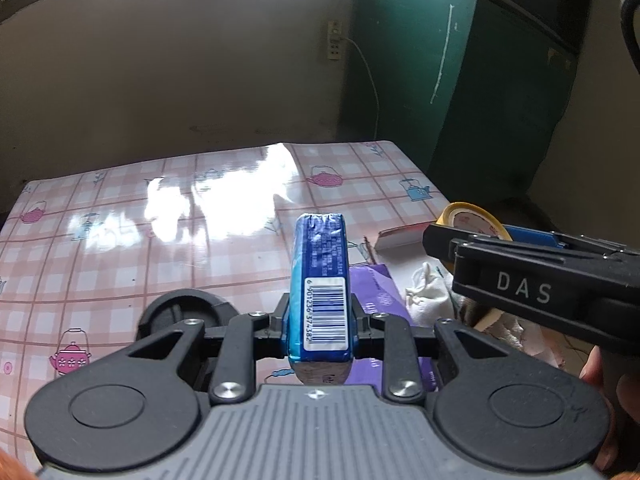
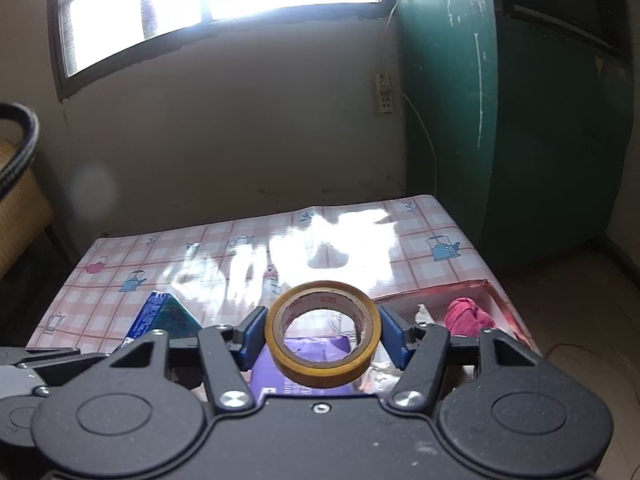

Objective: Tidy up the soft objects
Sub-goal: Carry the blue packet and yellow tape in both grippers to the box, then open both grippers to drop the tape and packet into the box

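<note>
Nearest the left wrist camera, the left tool (image 1: 320,320) has its fingers drawn close together and clamped on a blue plastic-wrapped tissue pack (image 1: 320,280), which stands on its narrow edge between them with the white barcode label facing up and its far end pointing toward twelve o'clock. Under it lies the desk (image 1: 160,220), covered in a glossy pink-checked oilcloth printed with small teapots, with window glare across the middle. At about three o'clock in this view the right tool (image 1: 472,236) reaches in from the side, marked with the letters DAS, with a person's hand (image 1: 600,384) partly visible beneath it. In the right wrist view, the right tool (image 2: 322,334) stands fairly wide, its blue pads pressing either side of a yellow-brown roll of adhesive tape (image 2: 322,336) that is held almost flat, its hole open to the camera. Just below the roll lies a flat purple packet (image 2: 296,376). At two o'clock sits a shallow pink-walled box (image 2: 502,300) on the desk's right edge, holding a bundled pink cloth (image 2: 466,316); a crumpled white cloth (image 1: 428,292) shows beside the purple packet in the left view. At ten o'clock in the right view, the blue tissue pack appears again, held up by the left tool.
</note>
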The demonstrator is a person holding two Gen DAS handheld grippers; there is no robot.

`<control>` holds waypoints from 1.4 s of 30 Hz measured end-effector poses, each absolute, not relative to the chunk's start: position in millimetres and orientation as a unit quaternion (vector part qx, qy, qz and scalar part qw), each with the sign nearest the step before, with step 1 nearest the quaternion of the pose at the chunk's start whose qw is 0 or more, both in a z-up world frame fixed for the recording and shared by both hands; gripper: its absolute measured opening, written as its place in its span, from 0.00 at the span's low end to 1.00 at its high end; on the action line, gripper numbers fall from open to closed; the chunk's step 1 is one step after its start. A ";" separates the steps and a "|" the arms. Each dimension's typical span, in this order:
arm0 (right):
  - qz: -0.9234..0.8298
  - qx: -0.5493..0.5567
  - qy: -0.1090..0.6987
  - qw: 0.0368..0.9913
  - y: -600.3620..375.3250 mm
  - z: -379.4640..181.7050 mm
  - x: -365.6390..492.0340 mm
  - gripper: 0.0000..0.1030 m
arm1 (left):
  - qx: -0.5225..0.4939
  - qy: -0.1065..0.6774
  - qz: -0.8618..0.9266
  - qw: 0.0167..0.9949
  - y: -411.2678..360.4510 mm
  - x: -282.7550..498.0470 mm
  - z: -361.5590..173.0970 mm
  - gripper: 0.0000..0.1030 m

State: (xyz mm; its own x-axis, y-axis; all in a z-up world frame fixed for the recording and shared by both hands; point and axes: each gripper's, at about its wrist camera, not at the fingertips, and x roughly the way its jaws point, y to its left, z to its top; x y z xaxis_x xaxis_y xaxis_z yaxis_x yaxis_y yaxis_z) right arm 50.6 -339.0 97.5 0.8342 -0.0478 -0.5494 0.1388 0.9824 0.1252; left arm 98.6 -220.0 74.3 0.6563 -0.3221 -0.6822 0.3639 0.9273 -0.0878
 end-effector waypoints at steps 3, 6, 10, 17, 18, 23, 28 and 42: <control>-0.054 0.082 0.284 0.954 -345.4 96.7 49.4 0.69 | 0.030 0.369 -0.196 0.908 -224.3 97.2 73.8 0.27; -0.059 0.084 0.284 0.953 -352.4 96.5 47.7 0.69 | 0.034 0.370 -0.203 0.906 -232.2 97.7 72.4 0.27; -0.066 0.085 0.284 0.953 -361.8 96.5 45.6 0.69 | 0.037 0.370 -0.210 0.904 -242.7 95.9 71.0 0.27; -0.081 0.087 0.285 0.951 -382.6 94.7 40.7 0.69 | 0.045 0.373 -0.228 0.898 -264.5 96.1 65.1 0.27; -0.084 0.087 0.286 0.951 -386.6 94.1 40.0 0.69 | 0.046 0.374 -0.231 0.897 -267.4 96.4 64.1 0.27; -0.096 0.088 0.292 0.948 -404.0 89.7 38.5 0.69 | 0.045 0.379 -0.244 0.892 -281.1 96.0 58.1 0.27; -0.102 0.092 0.298 0.945 -423.3 84.7 39.2 0.69 | 0.045 0.385 -0.258 0.885 -296.2 96.8 51.8 0.27; -0.113 0.101 0.319 0.936 -467.6 67.2 57.3 0.71 | 0.035 0.407 -0.320 0.855 -342.9 92.1 34.0 0.27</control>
State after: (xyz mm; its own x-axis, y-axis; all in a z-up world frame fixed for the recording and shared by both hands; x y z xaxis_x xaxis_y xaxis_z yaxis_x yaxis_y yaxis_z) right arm 57.3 -467.6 67.2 0.7713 -0.1467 -0.6194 0.2761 0.9539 0.1179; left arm 92.1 -342.9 34.0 0.4647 -0.5190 -0.7175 0.5752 0.7929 -0.2010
